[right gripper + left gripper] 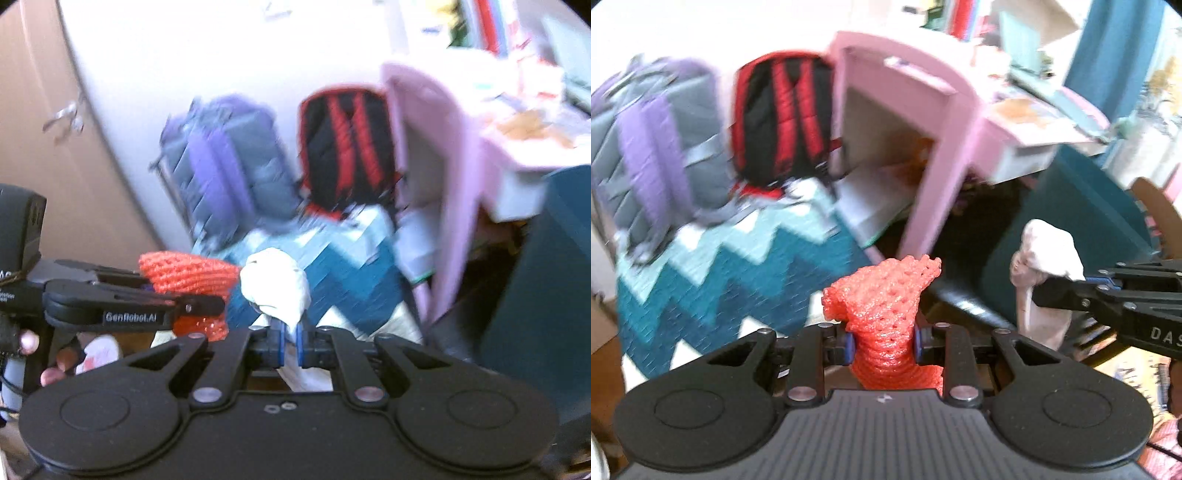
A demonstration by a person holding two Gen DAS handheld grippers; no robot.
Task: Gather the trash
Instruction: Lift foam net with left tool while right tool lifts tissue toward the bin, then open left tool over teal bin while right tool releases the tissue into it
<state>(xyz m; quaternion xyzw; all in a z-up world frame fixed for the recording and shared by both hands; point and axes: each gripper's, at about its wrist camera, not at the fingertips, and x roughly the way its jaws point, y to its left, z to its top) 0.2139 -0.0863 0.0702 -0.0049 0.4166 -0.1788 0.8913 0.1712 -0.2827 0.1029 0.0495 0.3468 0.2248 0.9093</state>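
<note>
Though blurred, fingertip rightward only.

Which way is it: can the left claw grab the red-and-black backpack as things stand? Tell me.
Probably not. The left claw is shut on the orange foam net, so its jaws are full, and the red-and-black backpack sits well beyond it across the zigzag rug.

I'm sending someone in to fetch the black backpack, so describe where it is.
Find the pink desk. Leaning beside its side panel, on the zigzag rug, stands the black backpack. Its red straps set it apart from the grey and purple backpack next to it.
</note>
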